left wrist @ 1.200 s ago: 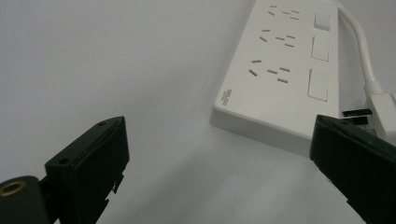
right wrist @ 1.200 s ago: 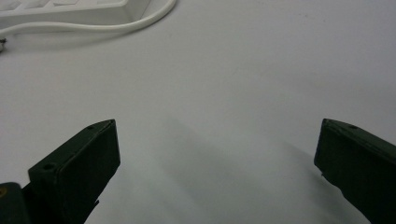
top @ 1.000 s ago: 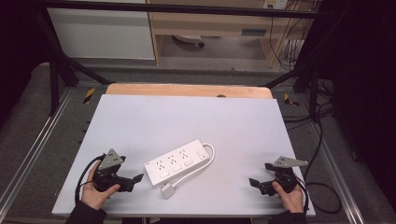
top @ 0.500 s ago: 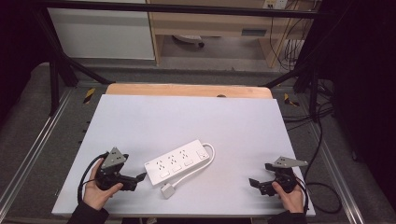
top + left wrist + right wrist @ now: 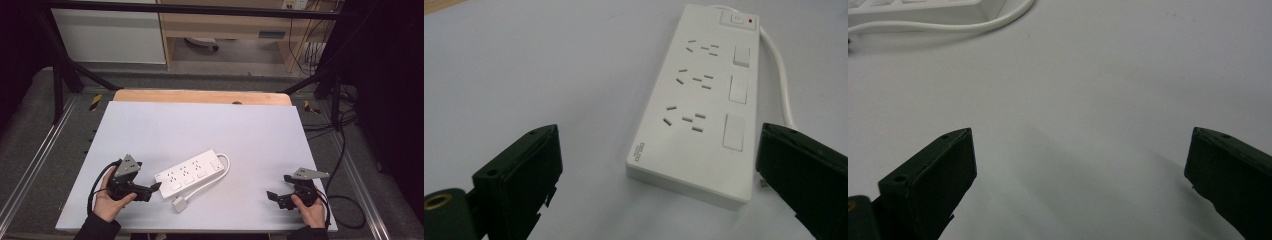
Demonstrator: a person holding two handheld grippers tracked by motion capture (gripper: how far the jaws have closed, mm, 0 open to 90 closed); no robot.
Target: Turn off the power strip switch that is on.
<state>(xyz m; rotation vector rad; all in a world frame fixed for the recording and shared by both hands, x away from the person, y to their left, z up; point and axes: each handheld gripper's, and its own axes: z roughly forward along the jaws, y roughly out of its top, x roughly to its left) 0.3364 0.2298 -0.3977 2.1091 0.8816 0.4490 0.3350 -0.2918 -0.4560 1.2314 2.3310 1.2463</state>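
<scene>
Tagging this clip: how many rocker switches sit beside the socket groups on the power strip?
3 on the power strip: near, middle, far. None seem hidden.

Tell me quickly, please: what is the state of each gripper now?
Left gripper: open, holds nothing; its fingers stand apart before the near end of the power strip.
Right gripper: open, holds nothing, over bare table.

White power strip (image 5: 190,173) lies mid-table (image 5: 200,125) (cord looped) — left gripper (image 5: 150,190) just beside it, right gripper (image 5: 274,196) well apart.
</scene>
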